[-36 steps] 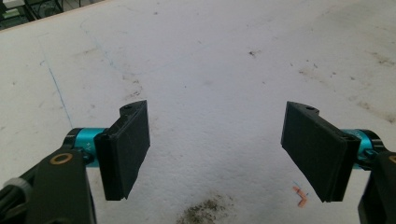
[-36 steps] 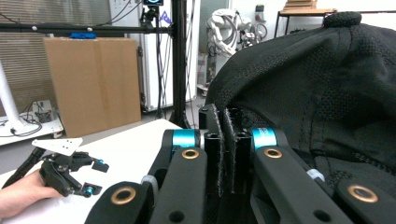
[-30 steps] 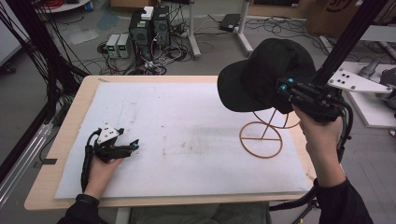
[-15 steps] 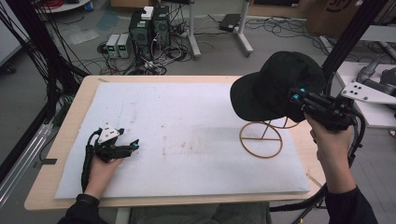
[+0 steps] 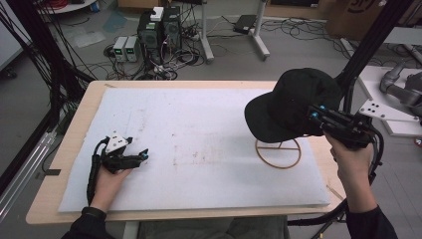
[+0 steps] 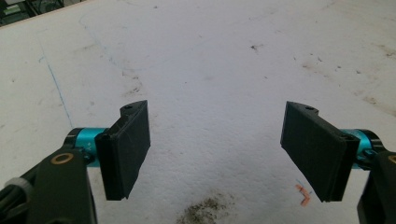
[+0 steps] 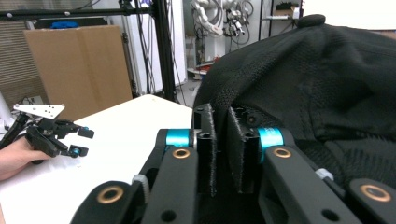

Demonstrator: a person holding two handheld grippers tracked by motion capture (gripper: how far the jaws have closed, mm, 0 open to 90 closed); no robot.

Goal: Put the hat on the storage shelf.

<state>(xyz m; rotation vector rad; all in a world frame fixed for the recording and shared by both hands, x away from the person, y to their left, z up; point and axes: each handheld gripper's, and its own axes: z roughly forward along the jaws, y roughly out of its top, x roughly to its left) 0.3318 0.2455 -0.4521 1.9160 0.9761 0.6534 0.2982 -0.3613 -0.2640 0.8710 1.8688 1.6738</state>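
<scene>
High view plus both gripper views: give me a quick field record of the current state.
surface: white foam mat on wooden table
right gripper: jaws shut on the black fabric baseball cap, held above the stand
stand: tan wire ring stand, on the mat's right side, under the cap
left gripper: jaws open, nothing between them, low over the mat at left
contact cap/stand: cannot tell

The black cap [image 5: 293, 107] covered the upper part of the wire stand [image 5: 278, 153], hiding how they met. In the right gripper view the cap [image 7: 322, 88] ran off the right edge. The right gripper [image 7: 219, 140] had its pads nearly together; fabric between them could not be made out.
</scene>
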